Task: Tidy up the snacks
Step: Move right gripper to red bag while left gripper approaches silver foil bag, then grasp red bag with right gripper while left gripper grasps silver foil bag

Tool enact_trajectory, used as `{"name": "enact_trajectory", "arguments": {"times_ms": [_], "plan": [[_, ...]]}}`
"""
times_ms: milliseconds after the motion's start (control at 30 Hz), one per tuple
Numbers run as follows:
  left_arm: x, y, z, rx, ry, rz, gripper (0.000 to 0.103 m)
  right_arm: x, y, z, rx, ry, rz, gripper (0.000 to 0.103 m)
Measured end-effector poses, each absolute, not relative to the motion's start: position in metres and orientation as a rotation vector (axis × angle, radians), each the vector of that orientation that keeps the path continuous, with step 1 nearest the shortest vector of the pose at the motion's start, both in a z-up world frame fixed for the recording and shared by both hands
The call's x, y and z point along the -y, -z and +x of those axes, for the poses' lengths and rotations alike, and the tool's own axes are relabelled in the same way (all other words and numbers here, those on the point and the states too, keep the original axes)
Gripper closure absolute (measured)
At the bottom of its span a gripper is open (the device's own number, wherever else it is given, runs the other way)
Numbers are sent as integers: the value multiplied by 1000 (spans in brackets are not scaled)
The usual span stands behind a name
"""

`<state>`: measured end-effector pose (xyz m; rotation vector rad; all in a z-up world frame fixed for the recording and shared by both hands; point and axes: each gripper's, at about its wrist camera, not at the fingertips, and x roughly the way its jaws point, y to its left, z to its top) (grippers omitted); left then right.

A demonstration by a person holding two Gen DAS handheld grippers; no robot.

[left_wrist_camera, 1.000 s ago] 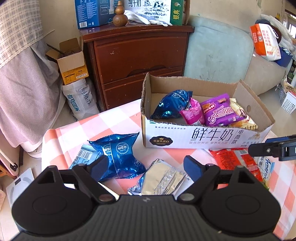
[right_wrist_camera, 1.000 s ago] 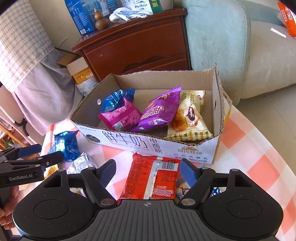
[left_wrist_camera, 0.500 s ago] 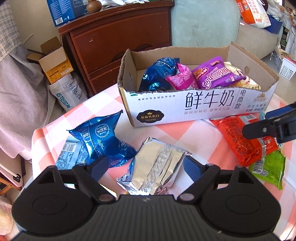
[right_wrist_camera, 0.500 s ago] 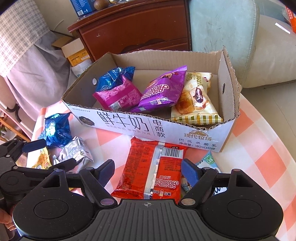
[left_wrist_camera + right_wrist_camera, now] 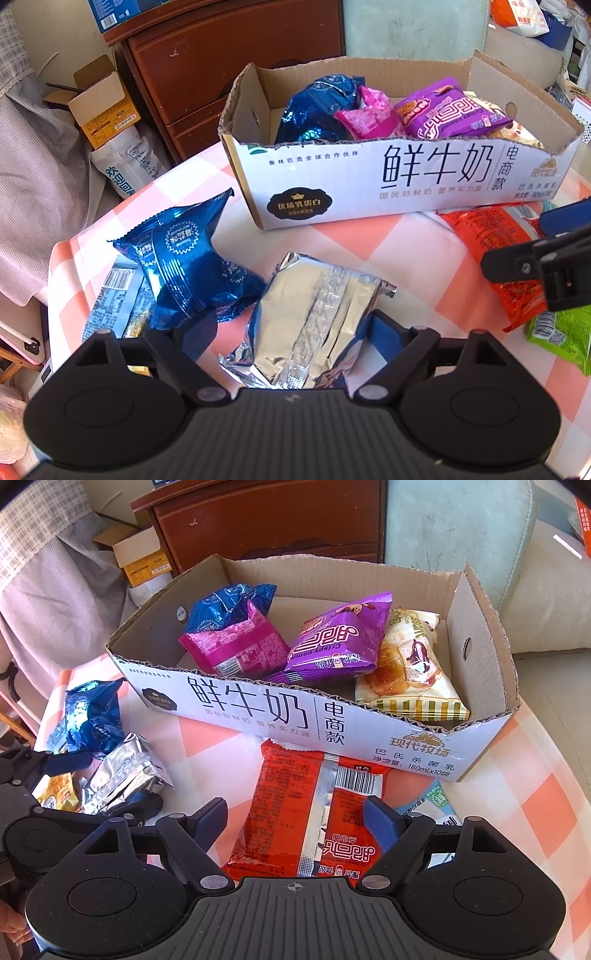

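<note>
Claws spread wide, yours straddle two packets on the pink-and-white checked bench (image 5: 354, 243). Your left claw (image 5: 291, 334) brackets the crinkled silver foil packet (image 5: 314, 317), fingers either side, not pinching it. Your right claw (image 5: 295, 819) likewise flanks the flat red snack packet (image 5: 306, 812), which lies just in front of the white printed cardboard box (image 5: 332, 731). That box holds blue, magenta, purple and cream packets. Beside the silver one rests a shiny blue foil packet (image 5: 184, 262).
</note>
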<state>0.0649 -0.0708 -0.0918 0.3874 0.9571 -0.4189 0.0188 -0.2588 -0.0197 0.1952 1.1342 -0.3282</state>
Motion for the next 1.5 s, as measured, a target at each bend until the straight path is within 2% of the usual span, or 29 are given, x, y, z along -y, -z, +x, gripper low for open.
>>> {"name": "enact_trajectory", "arguments": {"times_ms": [200,267,367,467,833,1033,1233,1500], "plan": [[73,93,65,-949,423,368,18,258,25,18,-1137,310,163,20],[71,91,64,-953,450,358,30,256,26,17,-1134,293,140,25],[69,89,62,-957,458,350,38,252,26,13,-1125,267,92,34],[69,87,59,-954,455,358,41,252,24,10,-1111,241,83,38],[56,82,57,-968,429,327,42,233,19,8,-1098,39,55,41],[58,85,55,-962,408,367,42,225,26,11,-1120,54,27,36],[60,86,53,-949,404,382,43,217,31,12,-1123,64,-26,35],[61,78,47,-910,392,377,43,218,25,9,-1083,77,-36,49]]}}
